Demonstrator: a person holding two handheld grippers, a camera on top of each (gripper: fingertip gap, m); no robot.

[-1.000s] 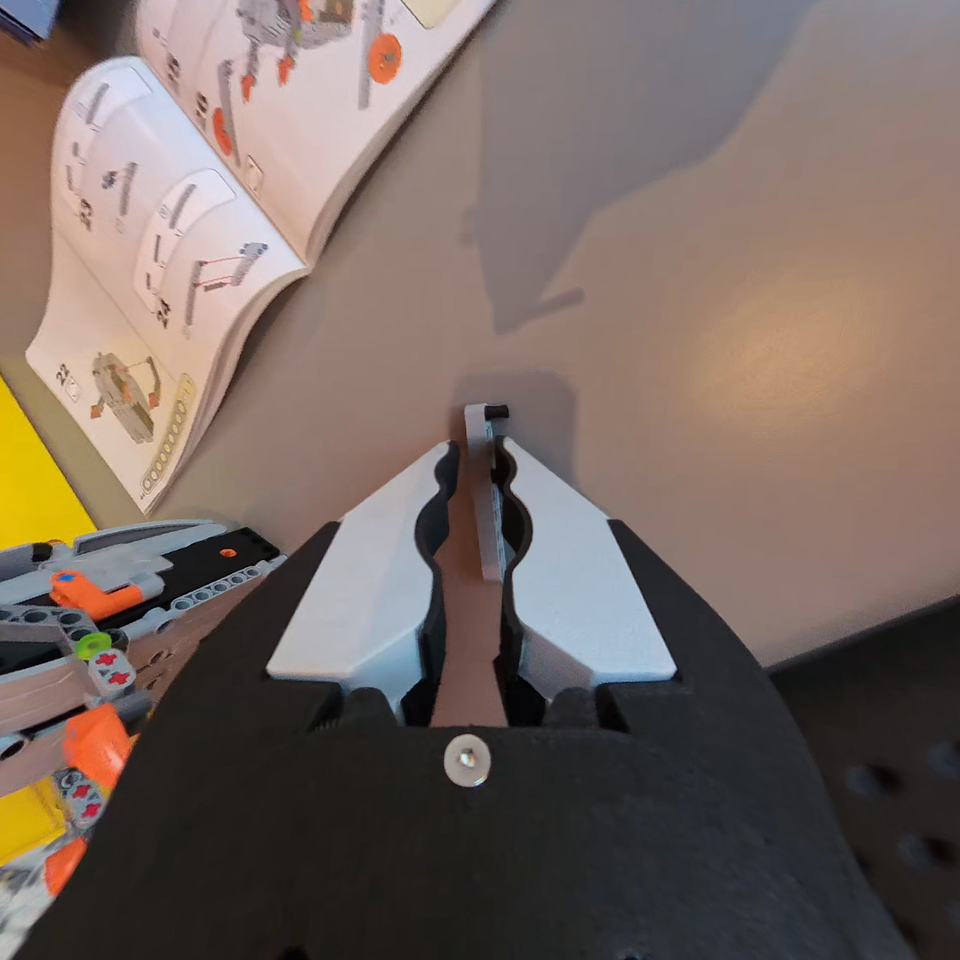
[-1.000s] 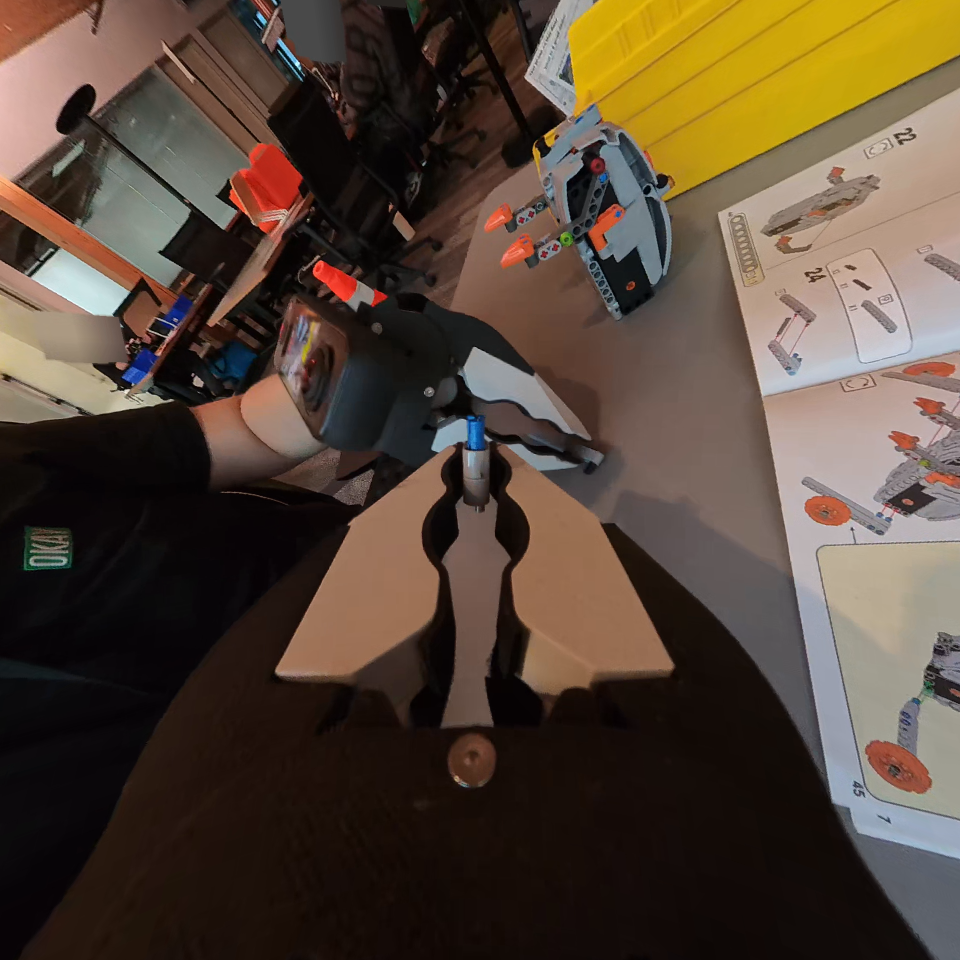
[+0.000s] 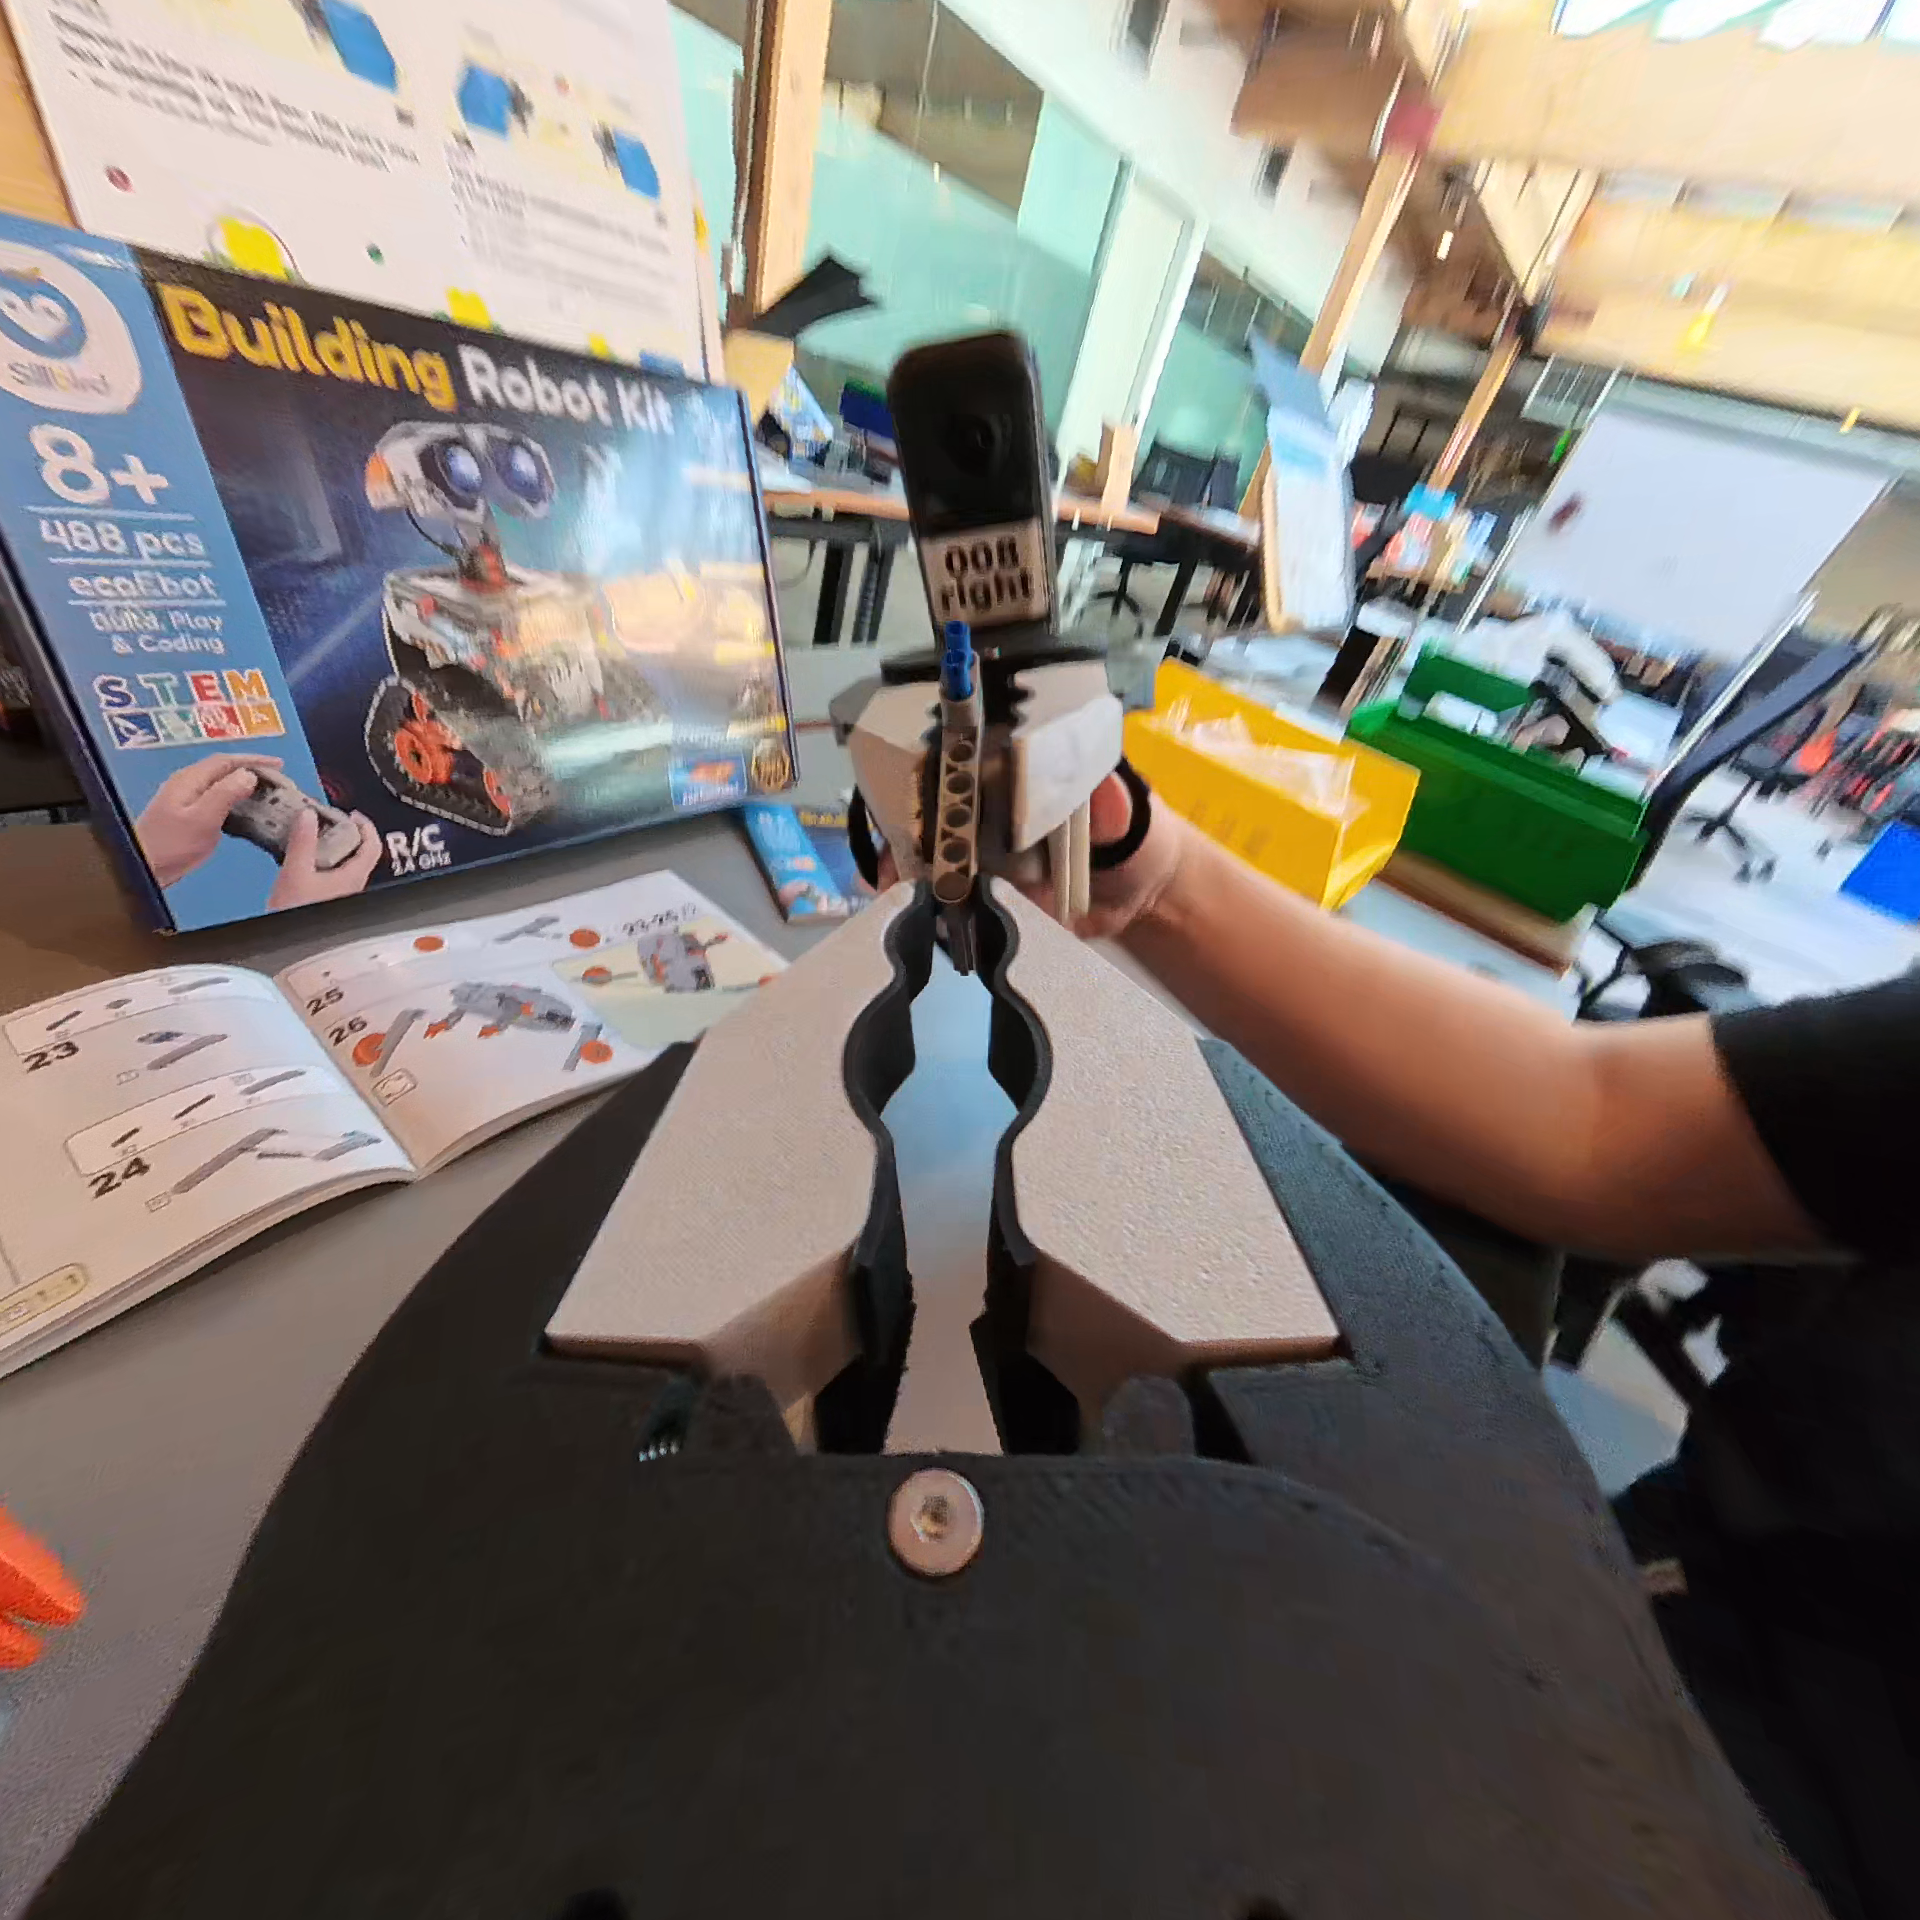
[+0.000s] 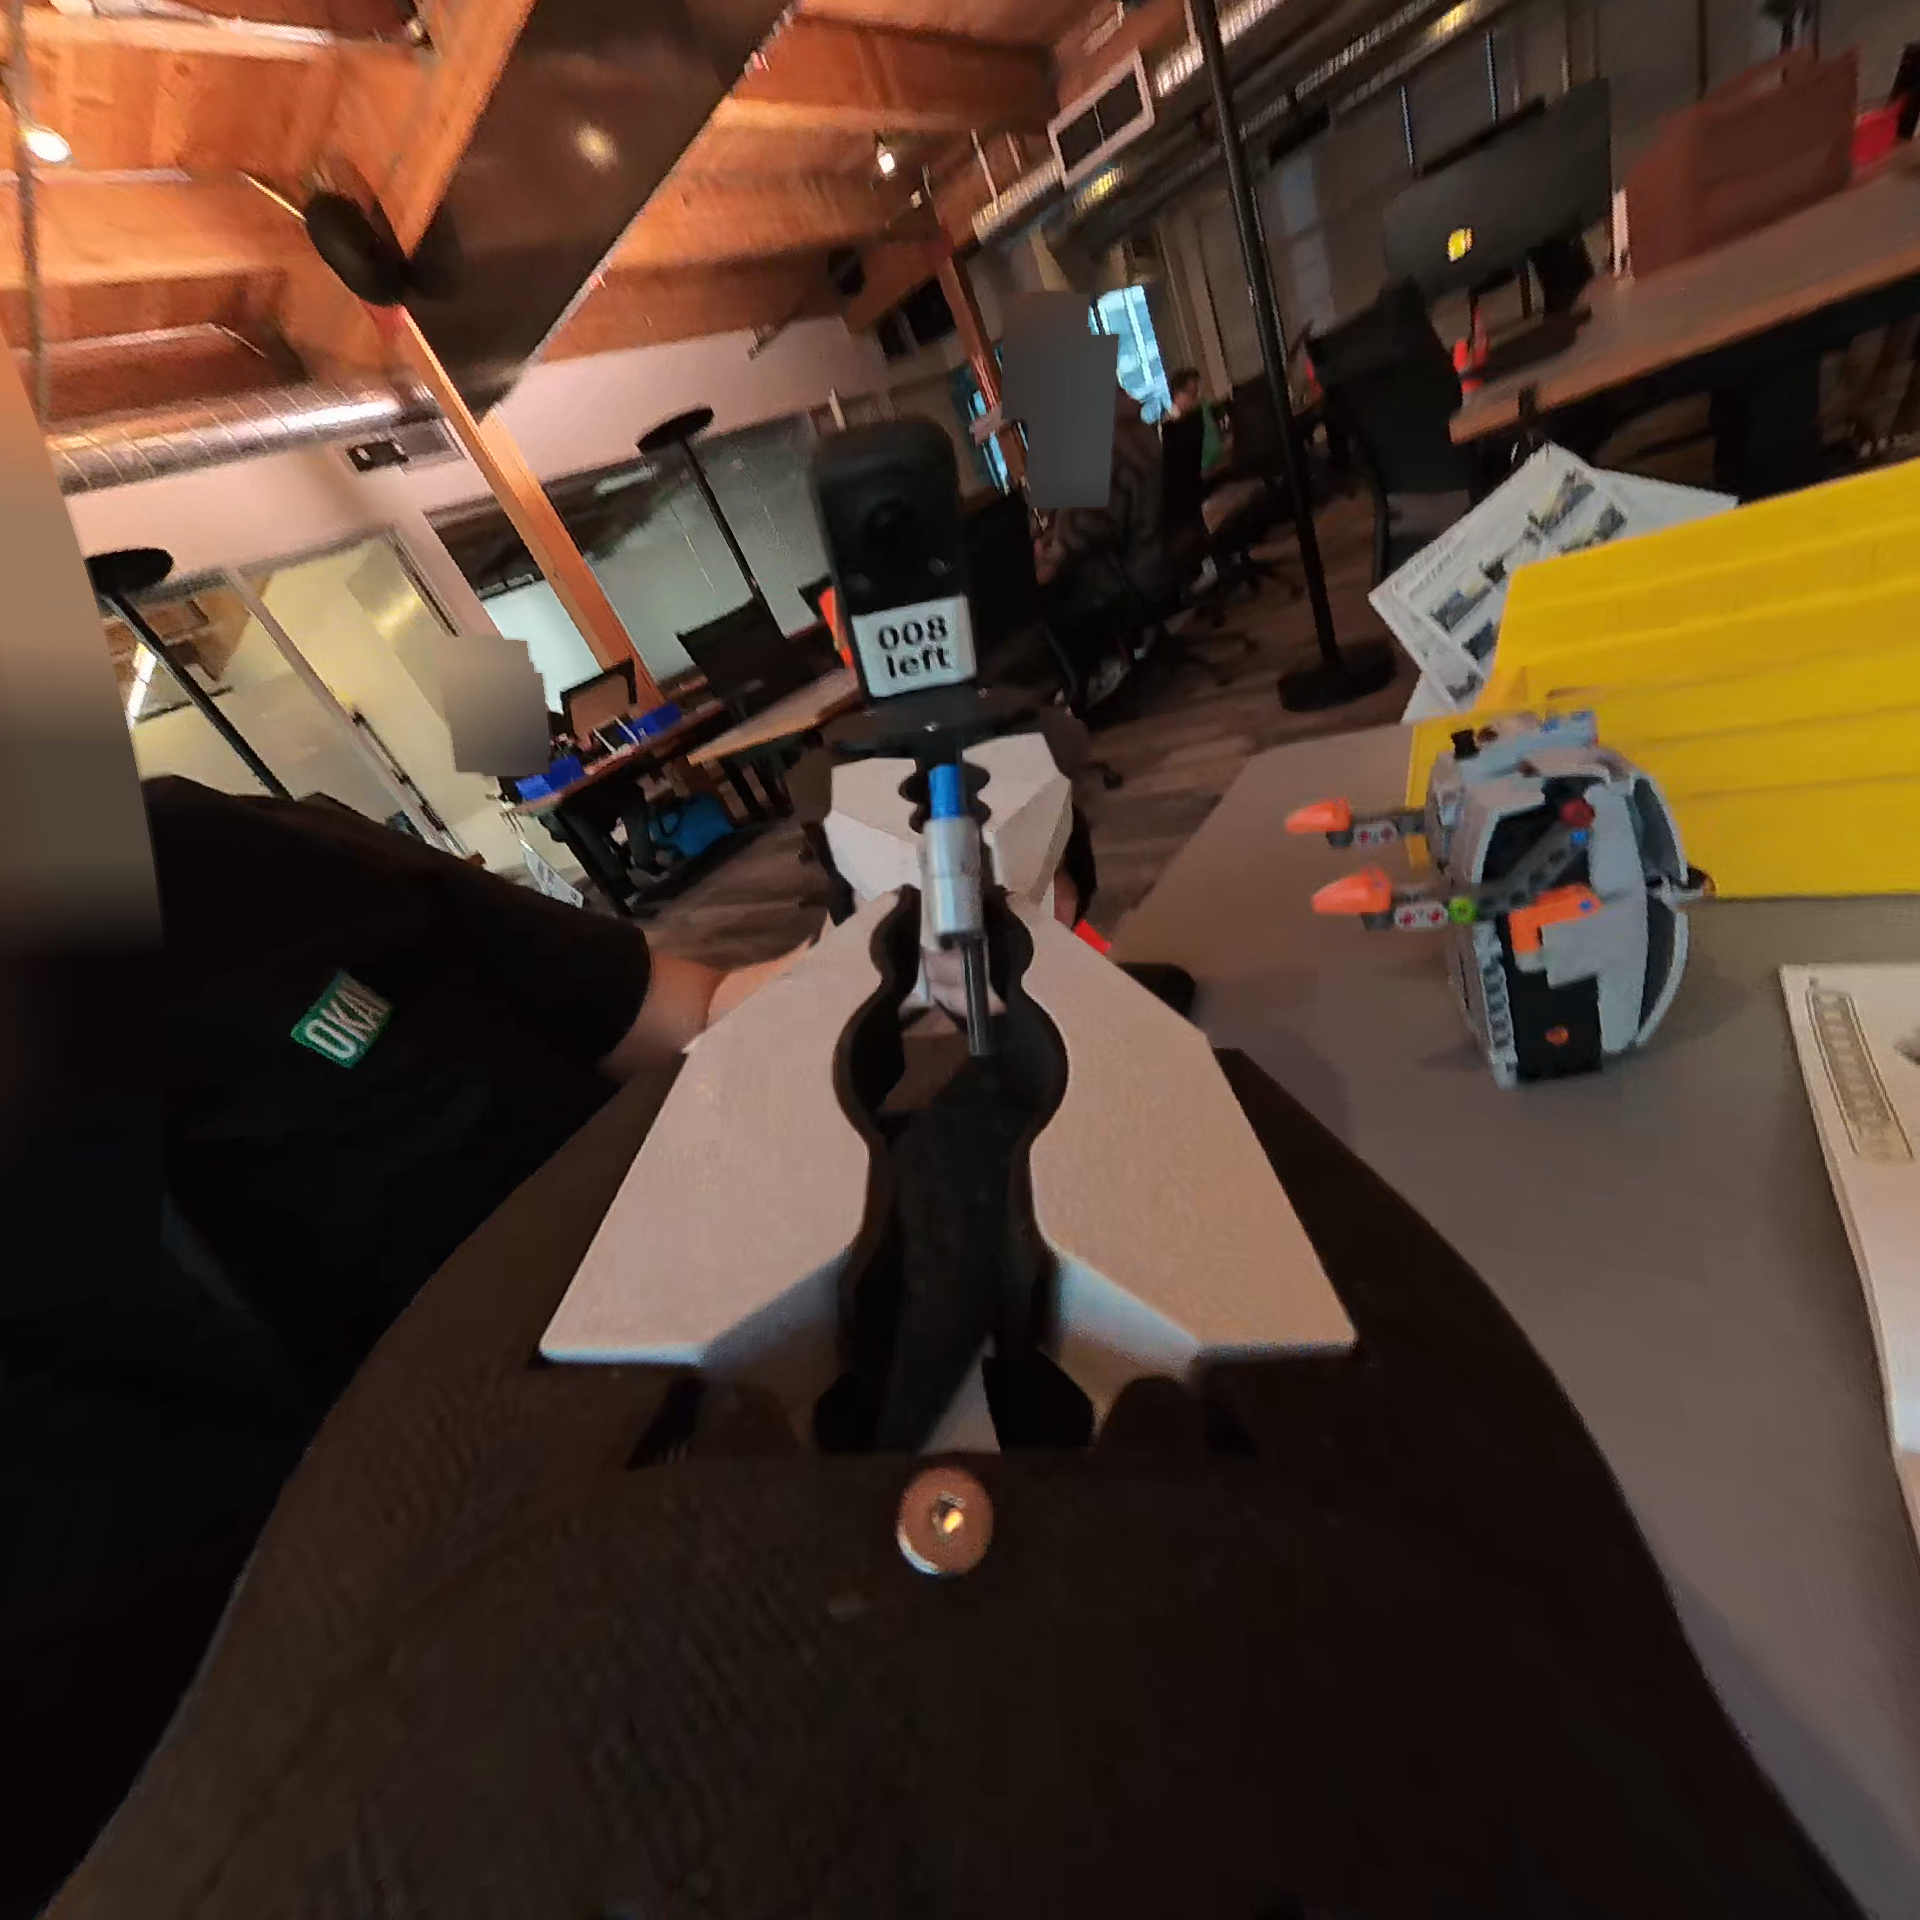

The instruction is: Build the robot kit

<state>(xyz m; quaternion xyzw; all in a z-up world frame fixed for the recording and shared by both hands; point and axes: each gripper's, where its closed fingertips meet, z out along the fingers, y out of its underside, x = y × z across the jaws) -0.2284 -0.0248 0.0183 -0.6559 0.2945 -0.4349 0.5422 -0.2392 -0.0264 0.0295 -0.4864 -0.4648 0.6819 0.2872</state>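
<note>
Both grippers now raised off the table, tip to tip — left gripper point(image 3: 951, 914) pinching grey beam point(image 3: 956, 821); right gripper point(image 4: 951, 935) pinching blue-tipped pin point(image 4: 951, 862), centre frame, apparently to mate them.

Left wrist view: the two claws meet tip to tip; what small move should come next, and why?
Probably a slight push of the right claw toward the left claw: its blue-tipped grey connector lines up with the holed grey beam the left holds, but whether they have seated cannot be told.
</note>
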